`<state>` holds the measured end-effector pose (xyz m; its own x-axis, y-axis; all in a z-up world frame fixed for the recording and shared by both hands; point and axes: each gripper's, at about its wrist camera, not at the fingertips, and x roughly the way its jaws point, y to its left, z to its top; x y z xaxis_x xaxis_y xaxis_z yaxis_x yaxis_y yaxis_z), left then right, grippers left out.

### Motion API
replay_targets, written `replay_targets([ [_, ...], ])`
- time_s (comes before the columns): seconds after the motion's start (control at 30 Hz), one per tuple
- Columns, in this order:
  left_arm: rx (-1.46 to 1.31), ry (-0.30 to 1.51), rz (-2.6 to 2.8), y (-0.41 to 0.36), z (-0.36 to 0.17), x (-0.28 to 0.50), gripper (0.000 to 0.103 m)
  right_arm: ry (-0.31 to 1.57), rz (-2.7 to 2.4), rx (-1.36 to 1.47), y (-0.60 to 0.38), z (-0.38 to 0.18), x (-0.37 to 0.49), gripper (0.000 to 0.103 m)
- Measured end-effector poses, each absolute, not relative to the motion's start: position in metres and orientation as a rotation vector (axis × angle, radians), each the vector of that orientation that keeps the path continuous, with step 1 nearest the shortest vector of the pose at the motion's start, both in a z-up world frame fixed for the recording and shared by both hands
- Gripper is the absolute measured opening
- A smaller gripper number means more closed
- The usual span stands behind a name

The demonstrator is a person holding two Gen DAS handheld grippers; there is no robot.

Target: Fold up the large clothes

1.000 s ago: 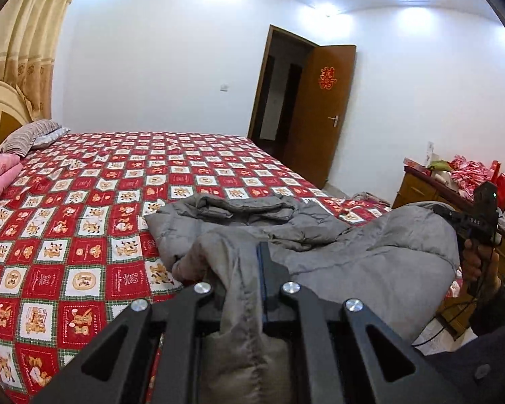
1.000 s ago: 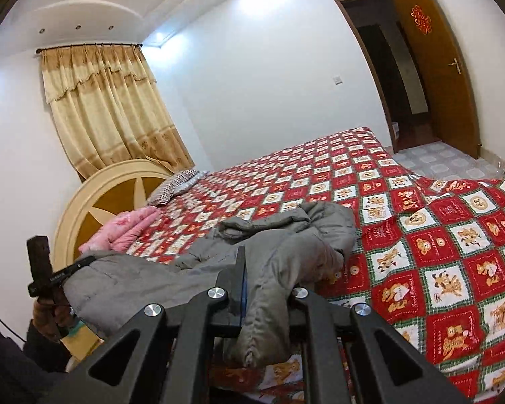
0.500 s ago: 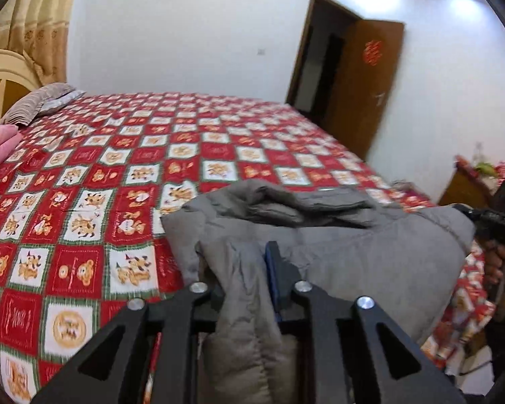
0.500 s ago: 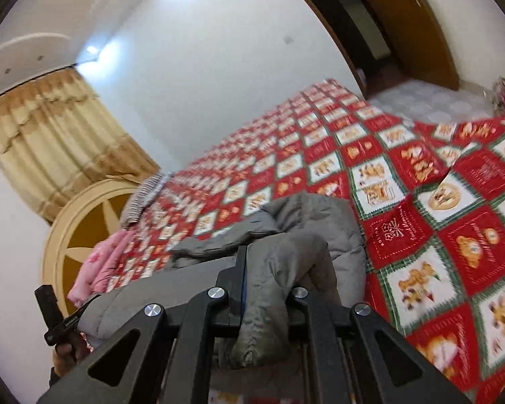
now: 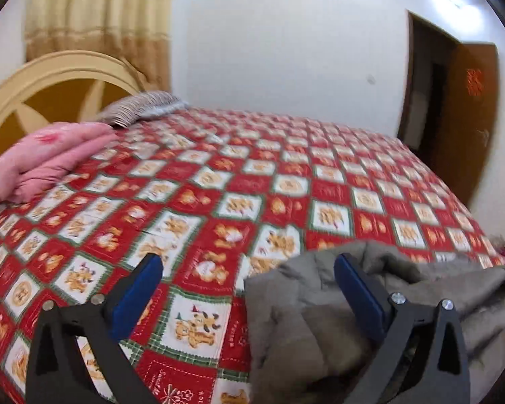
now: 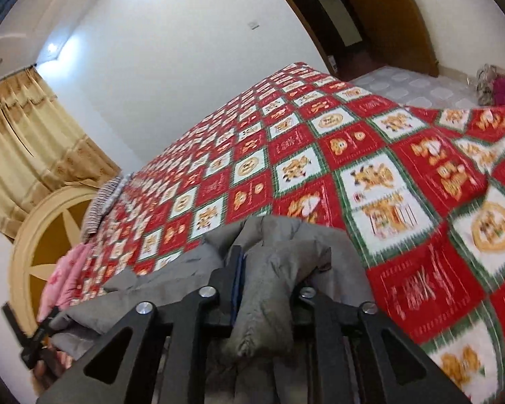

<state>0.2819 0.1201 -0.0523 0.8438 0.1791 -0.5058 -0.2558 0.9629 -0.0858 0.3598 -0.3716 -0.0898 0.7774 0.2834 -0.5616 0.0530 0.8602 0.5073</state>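
While left fingers gape, right view shows jacket pinched.

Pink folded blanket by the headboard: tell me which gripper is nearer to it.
Left. The left gripper hangs open over the quilt, nearer the pink blanket; the right gripper, with grey jacket between its jaws, sits farther away.

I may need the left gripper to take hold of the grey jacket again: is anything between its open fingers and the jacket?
Nothing visible does. The left gripper is open and its jaws have just been opening; the grey jacket lies on the bedspread right at its right finger. The right gripper has fabric between its fingers.
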Motion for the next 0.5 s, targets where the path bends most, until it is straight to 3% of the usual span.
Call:
replay_targets([
  [0.07, -0.145, 0.446, 0.271, 0.113, -0.045, 0.268, 0.103, 0.675, 0.115, 0.498, -0.363, -0.090, 0.371, 0.040],
  [0.1, -0.137, 0.417, 0.285, 0.109, -0.042, 0.265, 0.103, 0.671, 0.135, 0.500, -0.360, -0.091, 0.375, 0.073],
  [0.13, -0.130, 0.398, 0.292, 0.107, -0.039, 0.262, 0.103, 0.658, 0.159, 0.504, -0.358, -0.092, 0.377, 0.095],
  [0.33, -0.073, 0.354, 0.250, 0.079, -0.037, 0.266, 0.103, 0.586, 0.112, 0.419, -0.346, -0.092, 0.371, 0.095],
  [0.5, 0.086, 0.459, 0.183, 0.031, -0.066, 0.296, 0.103, 0.514, 0.068, 0.388, -0.342, -0.079, 0.364, 0.095],
])
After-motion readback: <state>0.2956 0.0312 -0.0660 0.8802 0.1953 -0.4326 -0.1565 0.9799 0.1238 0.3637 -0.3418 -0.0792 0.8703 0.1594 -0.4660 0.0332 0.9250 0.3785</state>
